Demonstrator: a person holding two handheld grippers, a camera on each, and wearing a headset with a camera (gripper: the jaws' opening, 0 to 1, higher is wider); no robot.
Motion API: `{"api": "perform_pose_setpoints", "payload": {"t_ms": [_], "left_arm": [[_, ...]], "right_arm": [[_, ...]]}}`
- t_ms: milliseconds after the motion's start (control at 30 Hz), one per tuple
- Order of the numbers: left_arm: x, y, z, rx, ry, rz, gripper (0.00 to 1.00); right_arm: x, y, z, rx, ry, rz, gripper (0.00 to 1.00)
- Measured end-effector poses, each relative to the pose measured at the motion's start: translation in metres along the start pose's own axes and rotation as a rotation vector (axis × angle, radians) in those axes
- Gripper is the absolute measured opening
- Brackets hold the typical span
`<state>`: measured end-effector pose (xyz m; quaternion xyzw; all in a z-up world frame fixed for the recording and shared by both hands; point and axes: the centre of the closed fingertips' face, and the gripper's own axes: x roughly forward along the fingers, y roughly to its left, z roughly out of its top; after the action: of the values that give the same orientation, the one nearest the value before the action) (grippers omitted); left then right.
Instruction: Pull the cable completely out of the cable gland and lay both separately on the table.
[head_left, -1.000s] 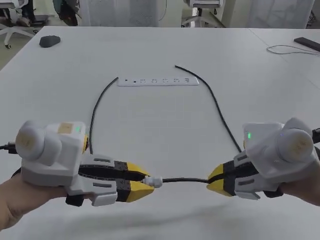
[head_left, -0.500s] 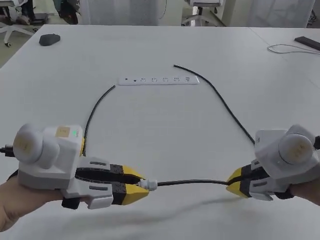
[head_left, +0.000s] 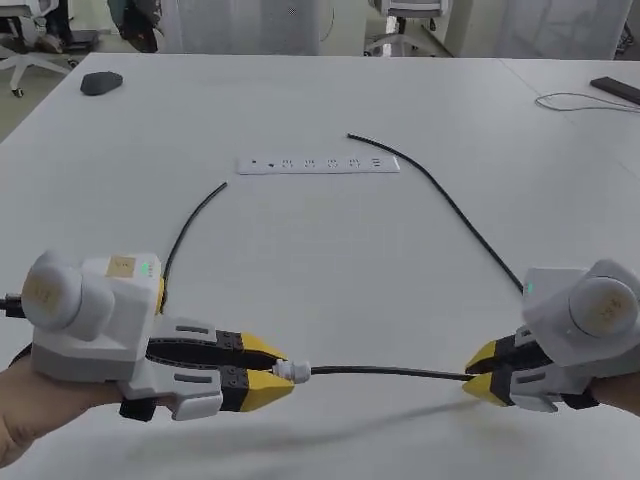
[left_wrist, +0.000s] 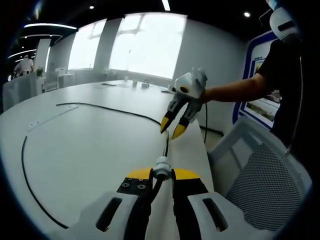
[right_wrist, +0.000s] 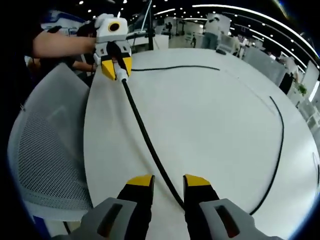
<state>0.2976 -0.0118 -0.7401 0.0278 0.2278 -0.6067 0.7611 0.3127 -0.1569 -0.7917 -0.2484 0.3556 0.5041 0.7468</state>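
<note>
The left gripper (left_wrist: 161, 175) is pinching the white gland (left_wrist: 161, 166) between its yellow tips. The cable (left_wrist: 166, 147) is running taut from the gland to the right gripper (left_wrist: 170, 132), then curving away across the table (left_wrist: 100, 150).

This is an office, likely a meeting room. A long white surface (head_left: 330, 90) has wheeled swivel chairs (head_left: 398, 40) at its far edge and carries a computer mouse (head_left: 100, 82) and a power strip (head_left: 318, 164). A mesh-backed chair (left_wrist: 265, 190) stands beside it, under big windows (left_wrist: 150, 45) and recessed ceiling lights (right_wrist: 235, 9).
</note>
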Motion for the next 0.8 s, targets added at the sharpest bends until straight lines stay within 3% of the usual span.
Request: {"api": "perform_pose_setpoints", "payload": {"t_ms": [167,367,567,800], "left_arm": [[0.002,-0.002,0.002,0.005,-0.007,0.000,0.15],[0.003,-0.005,0.004,0.015,-0.007,-0.006,0.15],[0.003,-0.006,0.006,0.024,-0.012,-0.008,0.15],[0.006,-0.010,0.005,0.036,-0.003,-0.016,0.15]], "right_arm": [[0.000,0.025,0.049,-0.051,-0.108,0.054,0.22],[0.005,0.049,0.094,-0.107,-0.156,0.111,0.22],[0.016,0.060,0.112,-0.160,-0.159,0.135,0.19],[0.024,0.070,0.120,-0.237,-0.155,0.153,0.07]]}}
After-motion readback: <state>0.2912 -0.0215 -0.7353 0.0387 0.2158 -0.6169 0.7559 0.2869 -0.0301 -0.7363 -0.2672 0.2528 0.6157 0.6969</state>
